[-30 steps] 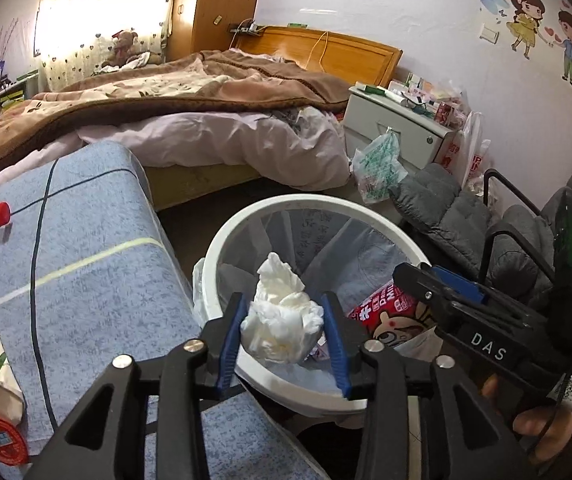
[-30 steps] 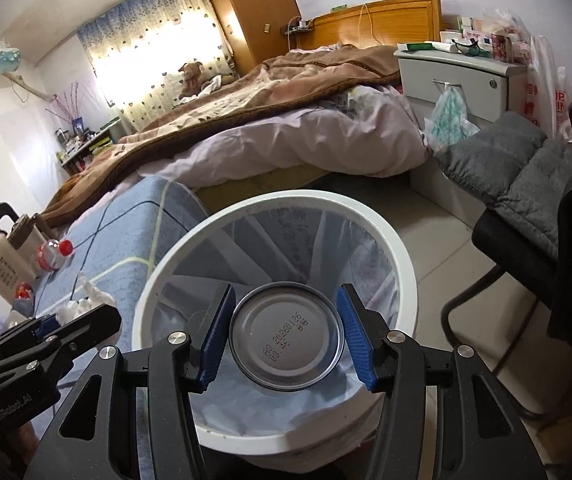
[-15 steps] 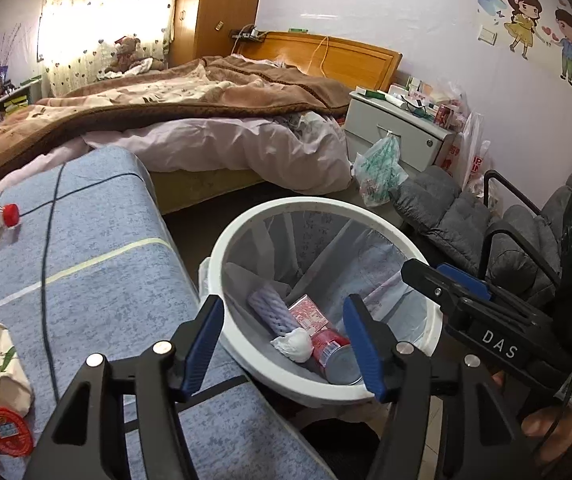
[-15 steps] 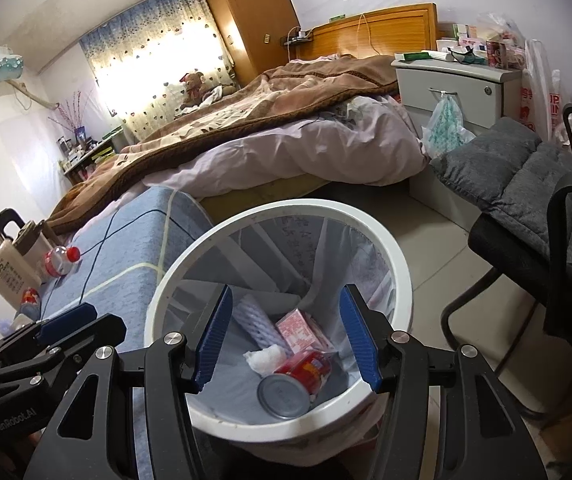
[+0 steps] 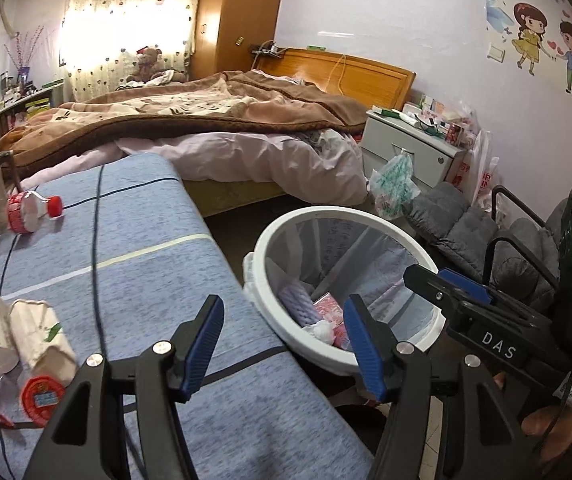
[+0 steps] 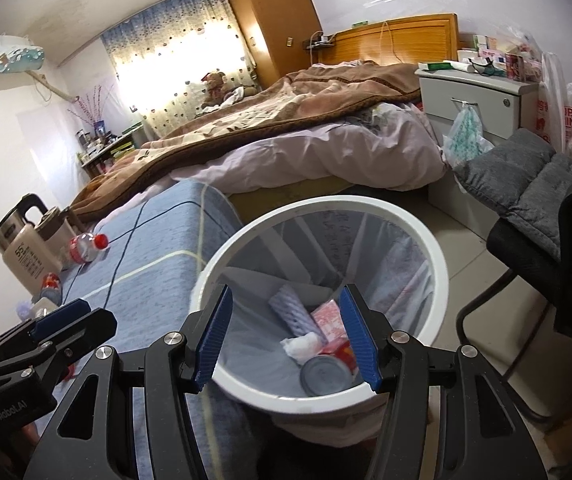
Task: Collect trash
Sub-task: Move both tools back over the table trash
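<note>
Both grippers are empty over the bin area: the left gripper (image 5: 282,344) has its fingers apart with nothing between them, hanging above the edge of the blue-clothed table (image 5: 134,280), and the right gripper (image 6: 286,340) has its fingers spread too, looking straight down into the white bin (image 6: 441,268). Down in the liner lie a crumpled tissue (image 6: 299,345), a can (image 6: 323,376), a pink packet (image 6: 327,320) and a pale ribbed roll (image 6: 291,310) — that load looks delivered. More trash waits on the table: a squashed paper cup (image 5: 42,332), a red lid (image 5: 42,398) just beside it, and a small bottle (image 5: 32,210) with a red cap (well apart, toward the far end). The sensible play, by my read, is the left gripper swinging to the paper cup — coming in low, fingers straddling its narrow width, closing gently so it doesn't squirt away — and steering clear of the black cable (image 5: 96,264) running across the cloth.
</note>
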Demonstrator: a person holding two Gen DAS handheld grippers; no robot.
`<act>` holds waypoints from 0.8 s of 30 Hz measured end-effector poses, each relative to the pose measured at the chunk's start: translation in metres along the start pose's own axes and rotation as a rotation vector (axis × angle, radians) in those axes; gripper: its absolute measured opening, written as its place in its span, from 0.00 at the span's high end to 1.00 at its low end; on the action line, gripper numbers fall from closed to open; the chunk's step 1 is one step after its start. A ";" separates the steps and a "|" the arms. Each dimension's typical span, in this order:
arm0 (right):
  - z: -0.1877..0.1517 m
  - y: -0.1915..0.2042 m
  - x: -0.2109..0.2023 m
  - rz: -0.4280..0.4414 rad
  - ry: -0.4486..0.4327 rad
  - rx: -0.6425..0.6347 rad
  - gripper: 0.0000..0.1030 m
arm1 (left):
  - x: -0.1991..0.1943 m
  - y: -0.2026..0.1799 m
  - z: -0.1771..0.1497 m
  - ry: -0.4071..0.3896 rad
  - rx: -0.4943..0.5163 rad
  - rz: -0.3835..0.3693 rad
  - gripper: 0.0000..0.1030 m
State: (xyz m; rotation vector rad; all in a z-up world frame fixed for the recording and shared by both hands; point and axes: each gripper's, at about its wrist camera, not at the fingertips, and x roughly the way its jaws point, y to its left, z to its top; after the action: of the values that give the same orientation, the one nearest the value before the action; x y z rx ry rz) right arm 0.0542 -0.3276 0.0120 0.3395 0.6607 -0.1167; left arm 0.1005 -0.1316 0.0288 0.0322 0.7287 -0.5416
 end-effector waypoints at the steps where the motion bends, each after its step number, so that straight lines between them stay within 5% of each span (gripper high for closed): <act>1: -0.001 0.003 -0.001 0.004 0.000 -0.003 0.45 | -0.003 0.003 -0.001 -0.004 -0.004 0.007 0.38; 24: -0.034 0.106 0.008 0.175 0.055 -0.167 0.45 | -0.067 0.101 -0.048 -0.067 -0.169 0.192 0.36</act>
State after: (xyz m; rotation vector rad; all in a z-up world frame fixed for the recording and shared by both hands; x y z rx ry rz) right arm 0.0632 -0.2161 0.0114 0.2389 0.6875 0.1146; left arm 0.0780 -0.0033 0.0202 -0.0722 0.6957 -0.2951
